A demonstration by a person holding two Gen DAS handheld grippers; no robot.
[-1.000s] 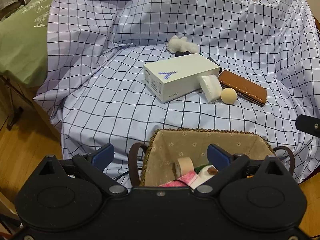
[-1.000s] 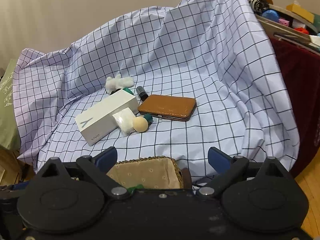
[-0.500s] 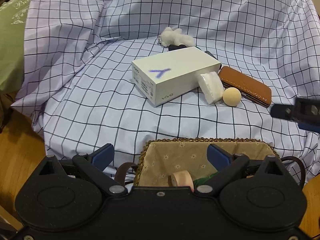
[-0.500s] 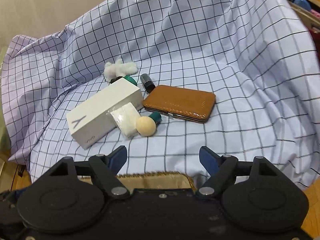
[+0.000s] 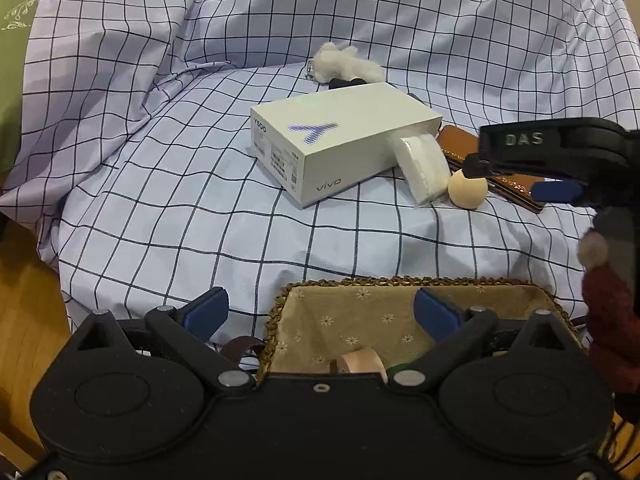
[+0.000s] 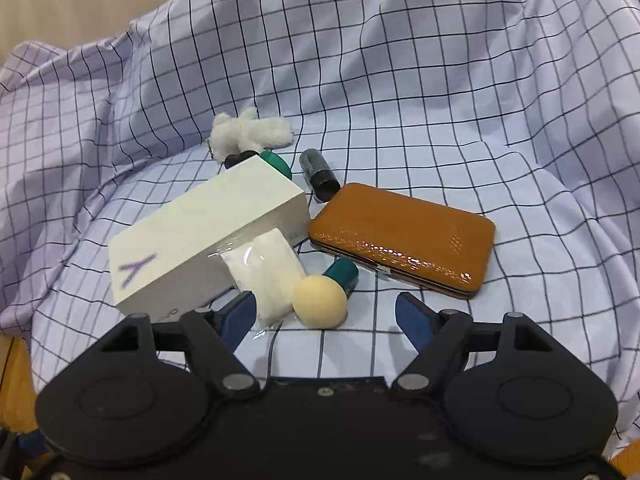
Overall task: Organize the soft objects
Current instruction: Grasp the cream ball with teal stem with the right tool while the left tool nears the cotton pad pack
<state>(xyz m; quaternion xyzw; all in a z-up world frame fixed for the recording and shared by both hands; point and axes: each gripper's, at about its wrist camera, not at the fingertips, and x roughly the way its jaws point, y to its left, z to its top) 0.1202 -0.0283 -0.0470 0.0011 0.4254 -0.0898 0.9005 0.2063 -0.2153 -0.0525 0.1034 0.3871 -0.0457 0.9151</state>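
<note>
A beige sponge ball with a green handle (image 6: 320, 300) lies on the checked cloth (image 6: 440, 100), beside a white wrapped pad (image 6: 272, 272) that leans on a white phone box (image 6: 208, 232). A white fluffy toy (image 6: 248, 134) lies behind the box. My right gripper (image 6: 324, 314) is open and empty, just in front of the ball. It also shows in the left wrist view (image 5: 516, 172), right of the ball (image 5: 467, 191). My left gripper (image 5: 320, 312) is open and empty above a woven basket (image 5: 400, 312) with a floral lining.
A brown leather case (image 6: 404, 236) and a dark tube (image 6: 318, 174) lie right of the box. The basket holds a roll of tape (image 5: 360, 362) and other partly hidden items. A green cushion (image 5: 12, 60) is at the far left. Wood floor (image 5: 24, 320) lies below the cloth.
Both grippers moved forward toward the objects. The right gripper has come close to the beige ball and has entered the left wrist view from the right.
</note>
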